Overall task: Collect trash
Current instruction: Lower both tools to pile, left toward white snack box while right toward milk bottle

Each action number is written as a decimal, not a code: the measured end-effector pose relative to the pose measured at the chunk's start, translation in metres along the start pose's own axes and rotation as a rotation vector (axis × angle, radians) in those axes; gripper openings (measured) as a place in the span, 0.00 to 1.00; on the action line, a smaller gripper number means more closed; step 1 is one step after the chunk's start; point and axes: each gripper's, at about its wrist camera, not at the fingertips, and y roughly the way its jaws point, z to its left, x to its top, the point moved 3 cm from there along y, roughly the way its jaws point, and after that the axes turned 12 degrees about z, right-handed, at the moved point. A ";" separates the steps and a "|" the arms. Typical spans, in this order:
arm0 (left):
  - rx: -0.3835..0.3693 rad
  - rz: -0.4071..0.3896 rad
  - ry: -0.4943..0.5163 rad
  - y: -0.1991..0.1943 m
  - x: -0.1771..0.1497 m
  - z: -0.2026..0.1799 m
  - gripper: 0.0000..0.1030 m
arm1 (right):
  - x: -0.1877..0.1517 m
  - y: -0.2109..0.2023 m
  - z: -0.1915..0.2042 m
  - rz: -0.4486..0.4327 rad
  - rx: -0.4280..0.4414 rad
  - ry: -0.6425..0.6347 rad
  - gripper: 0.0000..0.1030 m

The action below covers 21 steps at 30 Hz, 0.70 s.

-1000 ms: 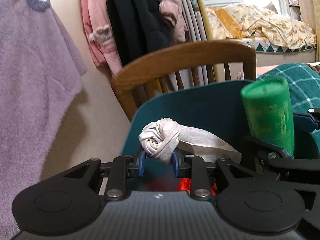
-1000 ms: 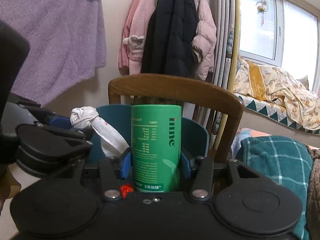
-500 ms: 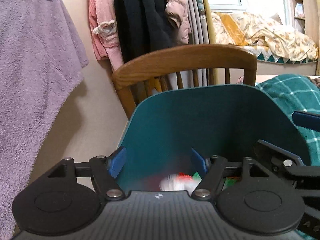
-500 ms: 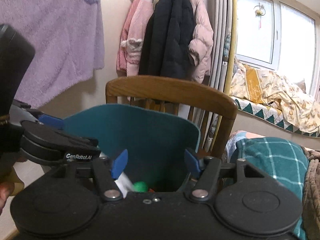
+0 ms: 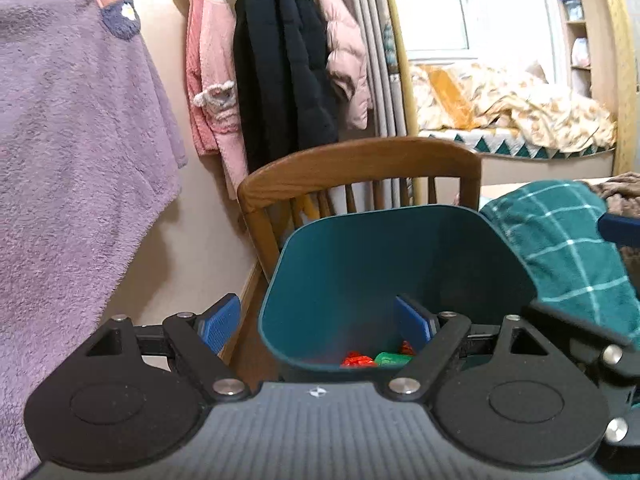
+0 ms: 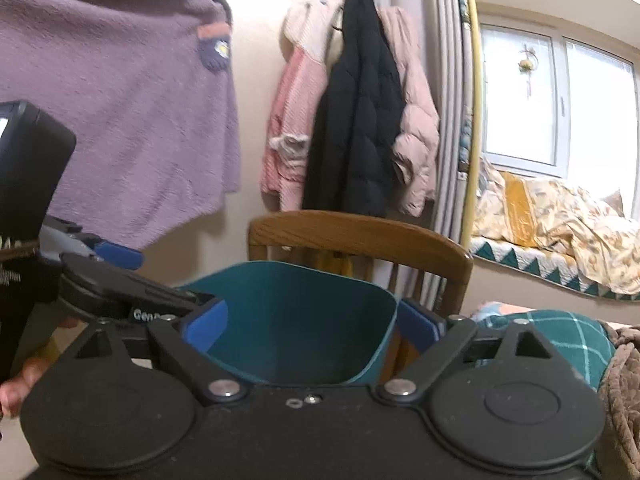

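Both grippers tilt down toward a teal bin (image 5: 384,264) that fills the lower middle of each view. In the left wrist view the left gripper (image 5: 318,322) sits over the bin's near left rim; in the right wrist view the right gripper (image 6: 312,326) hangs before the bin (image 6: 304,320), whose mouth lies between its blue pads. The left gripper's body also shows at the left edge of the right view (image 6: 120,280), with fingers of a hand (image 6: 24,376) under it at lower left. Behind the bin stands a wooden chair (image 5: 360,164); a lilac robe (image 5: 72,140) hangs at upper left, pink and black coats (image 5: 280,60) at top centre, a checked teal blanket (image 5: 568,256) at right, and a bed (image 5: 512,112) under the window at upper right. Both sets of jaws are opening, already wide, with nothing between them and no pad touching anything. The trash (image 5: 376,359) lies at the bin's bottom: red and green pieces, seen just above the left gripper's body.
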 end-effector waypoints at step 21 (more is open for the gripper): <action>-0.147 0.104 0.013 -0.015 -0.155 0.019 0.91 | -0.116 -0.009 0.038 0.143 0.199 -0.004 1.00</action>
